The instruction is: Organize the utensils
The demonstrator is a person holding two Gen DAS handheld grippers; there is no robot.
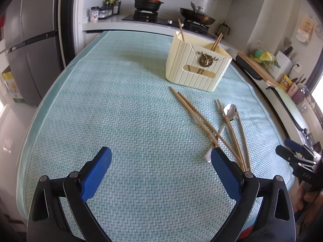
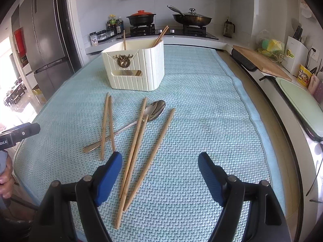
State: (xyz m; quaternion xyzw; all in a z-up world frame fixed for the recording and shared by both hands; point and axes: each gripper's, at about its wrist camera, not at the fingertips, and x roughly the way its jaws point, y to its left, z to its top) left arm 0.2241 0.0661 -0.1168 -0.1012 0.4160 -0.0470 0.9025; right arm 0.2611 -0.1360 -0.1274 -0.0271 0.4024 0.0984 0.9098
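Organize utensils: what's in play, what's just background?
In play:
- cream ribbed plastic utensil holder
- loose wooden chopsticks on the mat
- silver metal spoon

Background:
- black pot with orange lid
- lidded black wok
- wooden cutting board

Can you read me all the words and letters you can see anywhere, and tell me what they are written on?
"OAS": white letters on the black body of the right gripper, read in the left wrist view.
"bbot.AI": cut off at the frame edge, on the left gripper, read in the right wrist view.
Yellow packet on the counter: print too blurred to read.
Seasoning jar label: too small to read.
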